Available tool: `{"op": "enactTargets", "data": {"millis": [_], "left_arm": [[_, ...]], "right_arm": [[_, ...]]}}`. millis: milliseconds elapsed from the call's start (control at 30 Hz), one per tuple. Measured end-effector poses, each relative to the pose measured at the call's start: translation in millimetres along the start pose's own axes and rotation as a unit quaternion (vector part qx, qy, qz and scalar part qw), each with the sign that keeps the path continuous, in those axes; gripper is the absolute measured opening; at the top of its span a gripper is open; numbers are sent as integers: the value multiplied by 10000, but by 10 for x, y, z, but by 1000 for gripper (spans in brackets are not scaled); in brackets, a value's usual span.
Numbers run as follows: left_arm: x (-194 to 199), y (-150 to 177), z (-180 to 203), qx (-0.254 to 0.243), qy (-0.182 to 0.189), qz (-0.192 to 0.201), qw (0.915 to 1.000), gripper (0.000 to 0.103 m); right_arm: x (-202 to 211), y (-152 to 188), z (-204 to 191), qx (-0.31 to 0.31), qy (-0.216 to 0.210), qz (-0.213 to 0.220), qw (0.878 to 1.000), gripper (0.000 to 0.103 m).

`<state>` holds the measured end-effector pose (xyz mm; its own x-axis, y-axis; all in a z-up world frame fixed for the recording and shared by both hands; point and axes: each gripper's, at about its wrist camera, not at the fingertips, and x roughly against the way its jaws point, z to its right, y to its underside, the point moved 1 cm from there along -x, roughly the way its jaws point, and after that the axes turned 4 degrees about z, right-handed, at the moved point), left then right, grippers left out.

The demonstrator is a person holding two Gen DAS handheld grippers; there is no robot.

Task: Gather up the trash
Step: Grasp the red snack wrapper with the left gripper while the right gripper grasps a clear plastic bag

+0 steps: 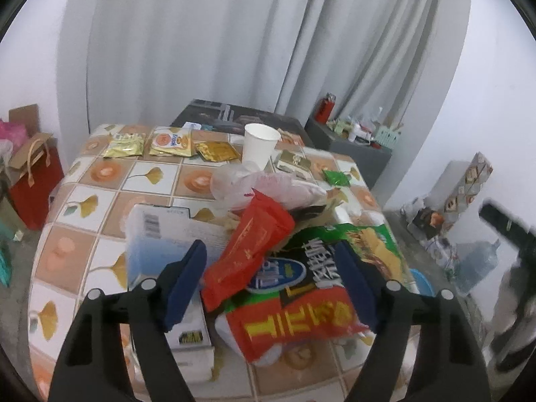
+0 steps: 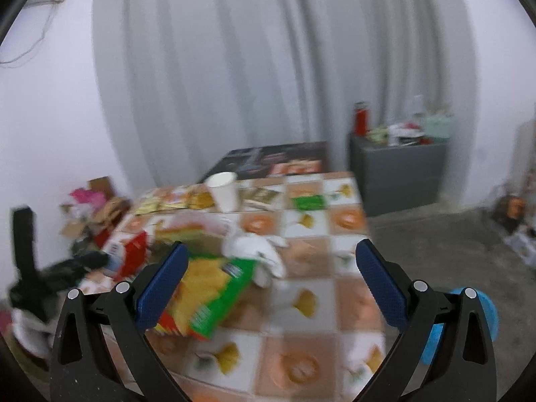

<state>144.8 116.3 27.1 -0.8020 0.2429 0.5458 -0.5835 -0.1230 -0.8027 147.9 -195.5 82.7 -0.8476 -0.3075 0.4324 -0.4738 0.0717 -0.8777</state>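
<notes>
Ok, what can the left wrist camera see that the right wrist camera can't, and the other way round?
Only the left wrist view shows the red gift bag on the floor, the big water jug, and the left gripper with its jaws set around the red snack packet and green chip bag; whether the pads press is unclear. Only the right wrist view shows the wall cable and the right gripper, open over the table. Both show the paper cup, green sachet, tiled tablecloth, grey cabinet and curtain.
</notes>
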Motion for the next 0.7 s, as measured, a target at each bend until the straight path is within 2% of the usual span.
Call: {"op": "enactTargets", "data": {"millis": [133,300,333,433,533,700], "left_arm": [[-194,-17,49,-434,-262,-216,9985,65],[-349,-6,47,-699,-410,-440,9957,51],[-367,-3,27,-696,-418,-469,9956,48],[-406,22,-10,-668,-368,-555,9955,38],[-417,46,-31,-653,-283,-589,9957,30],[-389,65,-85,-545,-146,-514,9971,18]], "right_arm": [[-535,-324,-95,-125,-929,-598,9938,93],[-1124,-620,-386,-423,-1978,-1507,9677,85],[-1263,-653,-463,-479,-2122,-1704,9611,80],[-1584,-656,-713,-341,-2246,-2218,9483,75],[-1948,-543,-817,-608,-2268,-2973,9255,68],[-2262,-369,-824,-1077,-2100,-3811,8939,57]]}}
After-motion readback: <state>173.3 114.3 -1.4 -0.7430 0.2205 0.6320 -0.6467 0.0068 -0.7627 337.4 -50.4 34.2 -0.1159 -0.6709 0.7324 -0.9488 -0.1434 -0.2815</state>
